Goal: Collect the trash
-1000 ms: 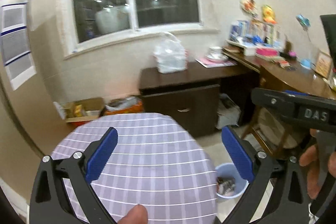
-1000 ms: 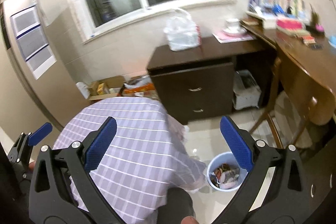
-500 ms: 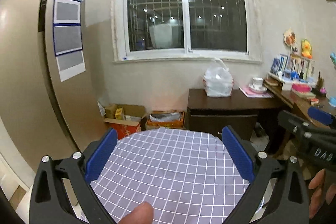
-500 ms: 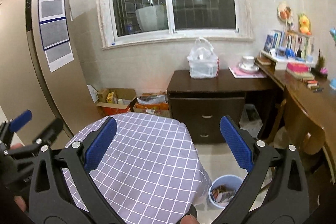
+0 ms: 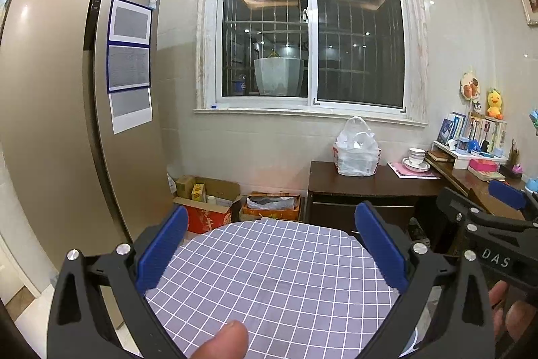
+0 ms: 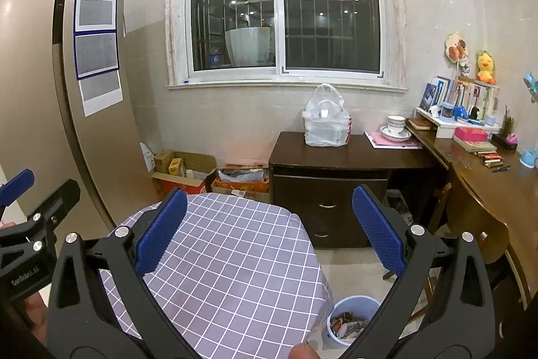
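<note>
We face a tall gold fridge [image 5: 64, 110] on the left, papers taped to its side, and a dark window [image 5: 312, 32] in the tiled back wall. Under the window stands a dark wooden cabinet [image 6: 339, 187] with 2 drawers, joined on the right by a long wooden desk [image 6: 497, 187] crowded with books and small things. Below us lies the round counter [image 5: 272, 285] under a purple checked cloth, its top bare. We hold the left tool [image 5: 272, 251] over it with both blue pads spread wide apart and nothing between them. Our right tool [image 6: 269, 231] is just as wide apart, also gripping nothing, and hangs over the counter's right edge. Cardboard boxes [image 5: 205, 201] sit on the floor between fridge and cabinet. A knotted white plastic bag [image 6: 326, 120] rests on the cabinet top, with stacked bowls [image 6: 396, 127] just beside it. The pale blue bin [image 6: 353, 318] stands on the floor just beside the counter, below its right edge, and the trash [image 6: 346, 325], crumpled scraps, lies inside it.
</note>
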The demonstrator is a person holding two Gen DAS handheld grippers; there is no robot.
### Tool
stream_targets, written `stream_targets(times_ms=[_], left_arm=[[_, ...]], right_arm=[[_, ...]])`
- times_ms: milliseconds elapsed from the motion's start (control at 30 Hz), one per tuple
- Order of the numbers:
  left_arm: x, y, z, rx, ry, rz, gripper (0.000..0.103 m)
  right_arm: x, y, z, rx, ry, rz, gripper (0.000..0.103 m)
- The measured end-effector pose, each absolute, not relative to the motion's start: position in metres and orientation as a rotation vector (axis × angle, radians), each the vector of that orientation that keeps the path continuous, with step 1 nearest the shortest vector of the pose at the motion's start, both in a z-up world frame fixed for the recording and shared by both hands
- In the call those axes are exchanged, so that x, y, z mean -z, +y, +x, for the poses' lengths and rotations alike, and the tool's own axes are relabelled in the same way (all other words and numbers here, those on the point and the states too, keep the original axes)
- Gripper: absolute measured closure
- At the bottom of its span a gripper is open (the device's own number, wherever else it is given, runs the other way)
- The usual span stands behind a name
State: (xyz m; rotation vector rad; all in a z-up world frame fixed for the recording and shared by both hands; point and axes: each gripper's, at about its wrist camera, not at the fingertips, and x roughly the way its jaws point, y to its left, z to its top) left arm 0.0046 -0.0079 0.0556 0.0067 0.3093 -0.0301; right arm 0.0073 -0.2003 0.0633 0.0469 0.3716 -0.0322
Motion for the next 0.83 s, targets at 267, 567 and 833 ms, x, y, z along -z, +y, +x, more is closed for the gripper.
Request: stream_targets(times_ms=[267, 567, 833], left_arm=[[-0.0546, -0.0105, 0.0001, 0.038, 0.297, 0.004, 0.005], [-0.0521, -0.0108, -0.0010, 0.044, 0.271, 0.000, 0.005], [-0.0527, -0.0107, 0.0051, 0.026, 0.291, -0.006, 0.005]], right_arm=[[-0.0681, -0.1968, 0.0048, 0.020, 0.353, 0.041, 0.006], [-0.0674, -0.1975, 0.0071, 0.008, 0.353, 0.042, 0.006], [-0.0647, -0.1977, 0.0120, 0.003, 0.359, 0.045, 0.006]])
